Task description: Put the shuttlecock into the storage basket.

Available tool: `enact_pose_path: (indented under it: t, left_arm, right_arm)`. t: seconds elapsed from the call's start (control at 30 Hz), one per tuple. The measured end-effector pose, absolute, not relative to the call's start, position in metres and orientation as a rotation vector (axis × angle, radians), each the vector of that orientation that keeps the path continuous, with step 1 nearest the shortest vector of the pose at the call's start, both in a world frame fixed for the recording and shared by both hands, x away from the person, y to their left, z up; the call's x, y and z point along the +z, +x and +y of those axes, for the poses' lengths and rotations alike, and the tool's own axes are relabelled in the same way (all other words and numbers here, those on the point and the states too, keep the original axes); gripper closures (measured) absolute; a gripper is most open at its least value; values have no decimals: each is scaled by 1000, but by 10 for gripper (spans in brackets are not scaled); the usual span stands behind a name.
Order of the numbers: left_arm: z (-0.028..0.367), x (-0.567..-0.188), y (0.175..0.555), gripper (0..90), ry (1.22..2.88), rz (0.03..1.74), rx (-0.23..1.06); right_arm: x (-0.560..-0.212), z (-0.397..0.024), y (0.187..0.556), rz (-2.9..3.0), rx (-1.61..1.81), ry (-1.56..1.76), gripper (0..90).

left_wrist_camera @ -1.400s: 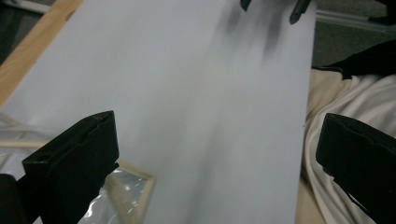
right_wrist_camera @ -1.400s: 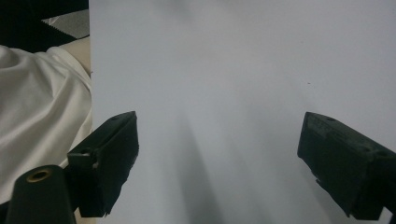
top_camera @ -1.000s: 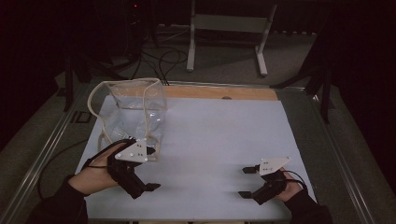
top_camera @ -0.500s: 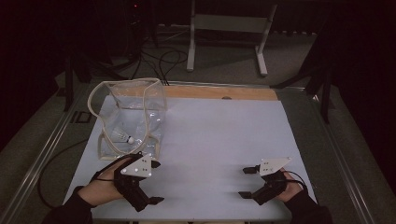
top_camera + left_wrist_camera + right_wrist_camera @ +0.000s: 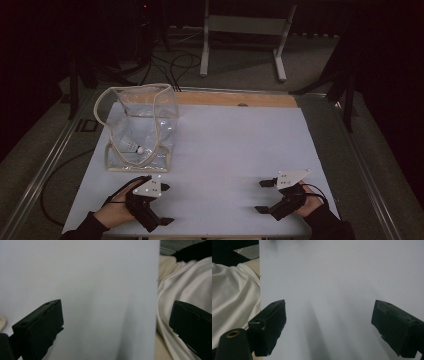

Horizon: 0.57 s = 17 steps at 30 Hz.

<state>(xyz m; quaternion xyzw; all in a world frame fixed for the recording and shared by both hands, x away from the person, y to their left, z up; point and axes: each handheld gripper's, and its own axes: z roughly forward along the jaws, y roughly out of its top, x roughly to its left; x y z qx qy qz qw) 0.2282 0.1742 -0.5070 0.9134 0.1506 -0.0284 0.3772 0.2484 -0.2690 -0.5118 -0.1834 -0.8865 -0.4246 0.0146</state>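
A clear plastic bag (image 5: 137,125) with beige trim and a looping handle stands upright at the left of the white table (image 5: 235,150). A white shuttlecock (image 5: 131,146) lies inside it near the bottom. My left gripper (image 5: 166,204) is open just in front of the bag and apart from it, close to the near edge. In the left gripper view its jaws (image 5: 115,325) stand wide over bare table. My right gripper (image 5: 261,196) is open at the near right with nothing between its jaws (image 5: 332,325).
A wooden strip (image 5: 240,99) runs along the table's far edge. Behind it on the floor are a metal stand (image 5: 242,25) and cables (image 5: 165,65). White cloth (image 5: 185,287) of the person's clothing lies past the near edge. Metal rails (image 5: 45,170) flank the table.
My left gripper has drawn back from the bag's front toward the near edge, still open. The bag stands free. The right gripper has not moved.
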Motion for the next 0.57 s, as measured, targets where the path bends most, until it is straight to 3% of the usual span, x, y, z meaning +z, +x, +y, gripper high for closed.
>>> enact_pose_path:
  t: [0.57]
  left_arm:
    - [193, -530, 230, 4, 2269, 482, -57]
  right_arm:
    - [-518, -266, 248, -2771, -1300, -560, 124]
